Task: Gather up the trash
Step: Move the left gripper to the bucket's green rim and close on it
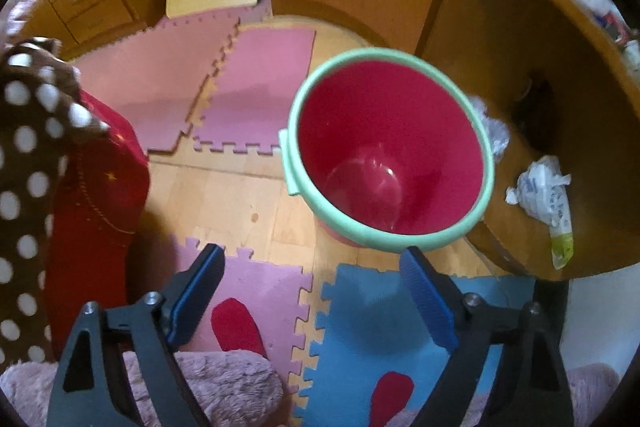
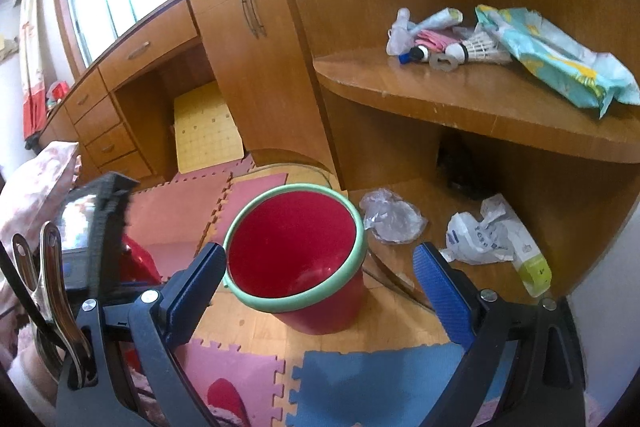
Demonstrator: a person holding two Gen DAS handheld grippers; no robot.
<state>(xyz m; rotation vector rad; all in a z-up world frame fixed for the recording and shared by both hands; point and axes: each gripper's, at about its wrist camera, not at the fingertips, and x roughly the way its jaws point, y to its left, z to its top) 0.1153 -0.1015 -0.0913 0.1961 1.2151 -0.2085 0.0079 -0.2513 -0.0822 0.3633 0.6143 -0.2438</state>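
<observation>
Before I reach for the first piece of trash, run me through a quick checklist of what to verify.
1. Left gripper open, nothing held: ok.
2. Right gripper open, nothing held: ok.
3. Red bin upright, mouth unobstructed: ok.
4. Bin has room: ok, its inside looks bare.
5. Trash within view: ok, white wrapper and clear crumpled plastic lie on the lower shelf beside the bin.
6. Whether the upper shelf pile counts as trash: cannot tell.

Red bin (image 1: 390, 151) with mint rim; pink and blue mats (image 1: 400, 331); brown cloth (image 1: 28, 163) with white dots.
</observation>
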